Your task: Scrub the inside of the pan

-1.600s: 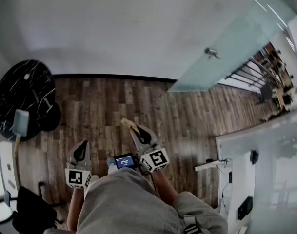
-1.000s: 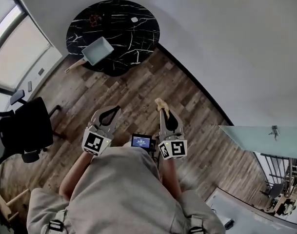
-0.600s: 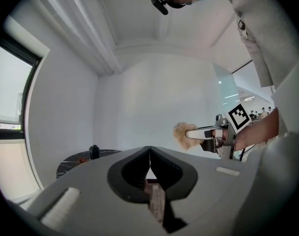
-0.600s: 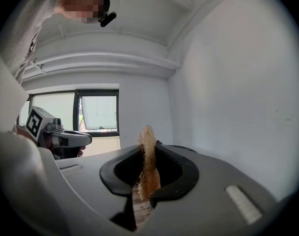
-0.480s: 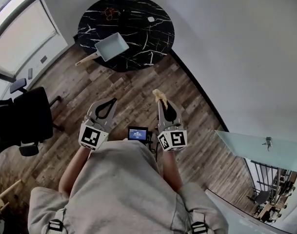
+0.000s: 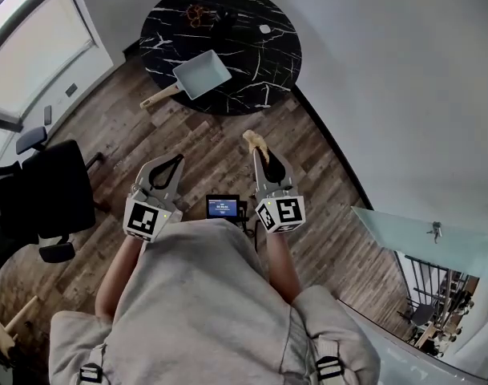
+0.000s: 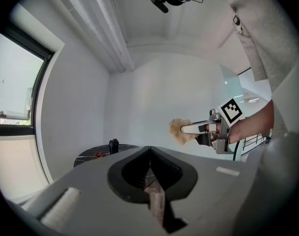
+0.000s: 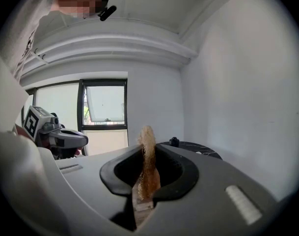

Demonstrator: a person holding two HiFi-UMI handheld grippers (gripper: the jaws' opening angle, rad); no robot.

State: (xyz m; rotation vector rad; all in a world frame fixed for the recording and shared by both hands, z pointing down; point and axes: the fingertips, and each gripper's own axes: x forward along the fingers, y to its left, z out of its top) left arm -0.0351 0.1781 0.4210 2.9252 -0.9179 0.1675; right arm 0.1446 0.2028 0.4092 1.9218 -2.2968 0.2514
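**Pan on the table, scrubber held well short of it**

The pan (image 6: 202, 74), a pale square one with a wooden handle, sat on a round black marble-patterned table (image 6: 284, 54) at the far side of the room, its handle reaching past the table's edge; its inside lay open to the head view and showed a plain pale bottom. A small white thing (image 6: 264, 29) and a brownish thing (image 6: 198, 12) lay farther back on the same table, apart from the pan; what they were could not be told.

Well short of the table, over the wooden floor (image 6: 147, 143), the right gripper (image 6: 260, 152) had its jaws pinched on a tan fibrous scrubber (image 6: 254, 141), which stuck out past the tips; the left gripper (image 6: 178, 159) was beside it, jaws pressed together with nothing between them. Both pointed toward the table; neither touched the pan.

A small lit screen (image 6: 223, 208) sat between the two grippers at the person's front; a black office chair (image 6: 43, 195) stood to the left, near a window (image 6: 35, 46).
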